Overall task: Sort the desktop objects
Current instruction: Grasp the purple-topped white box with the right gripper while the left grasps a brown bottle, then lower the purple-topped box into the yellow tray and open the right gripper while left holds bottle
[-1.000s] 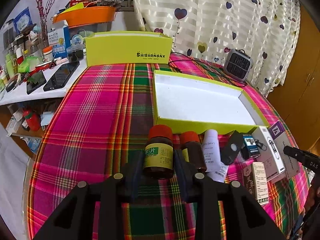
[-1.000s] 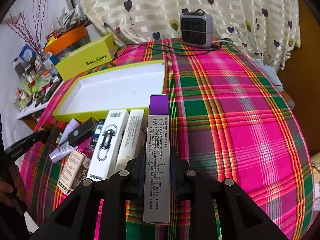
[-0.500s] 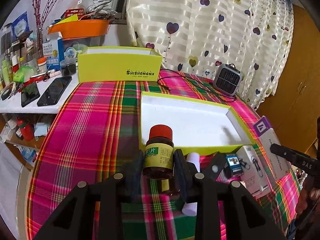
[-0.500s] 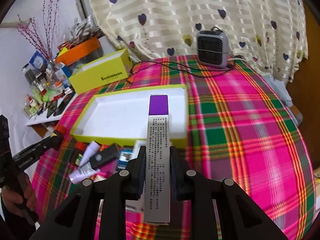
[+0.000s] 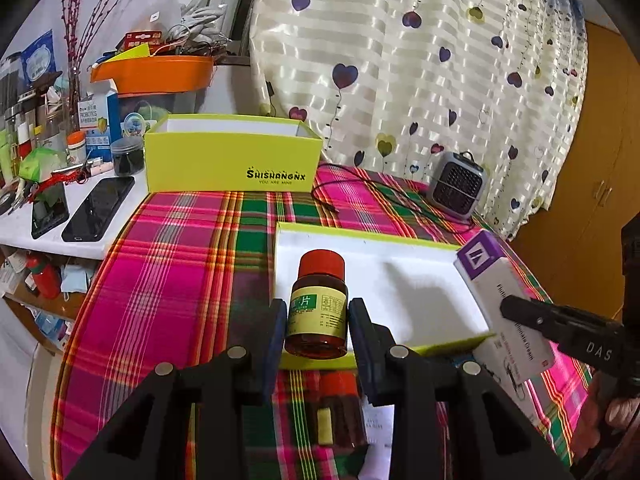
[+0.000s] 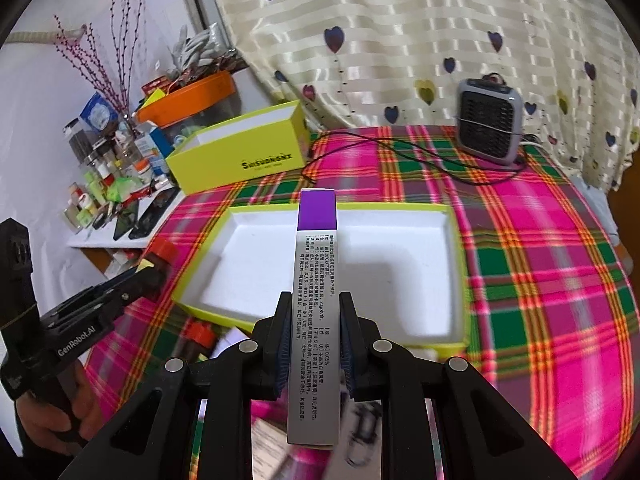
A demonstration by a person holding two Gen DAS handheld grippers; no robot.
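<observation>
A shallow lime-green cardboard tray with a white floor (image 6: 454, 272) lies open on the table and serves as the landmark here.

Above the tray's near left corner, the left gripper (image 5: 318, 330) has its jaws clamped on an upright amber pill bottle with a red screw cap and a yellow-green label (image 5: 319, 306), held clear of the table. Above the tray's near edge, towards the middle, the right gripper (image 6: 314, 340) has its jaws pressed tight on a long slim silver carton with a purple end (image 6: 315, 280), which points out over the white floor.

The step in hand appears to be carrying both items into the tray. To do it well, each should probably be lowered until it rests on the white floor before the jaws part. The bottle would sit best near the tray's left wall, and the carton flat to the right of it, so the two grippers do not collide.

Just in front of the tray, a second amber bottle with a red cap (image 5: 340, 412) lies on the cloth among other small packs.

The table wears a pink, green and orange plaid cloth (image 6: 540, 240). Behind the tray to the left stands a deeper lime-green box with black lettering (image 6: 240, 152); behind it to the right, a small grey fan heater (image 6: 490, 120). A cream curtain with heart prints (image 6: 400, 20) hangs beyond.
</observation>
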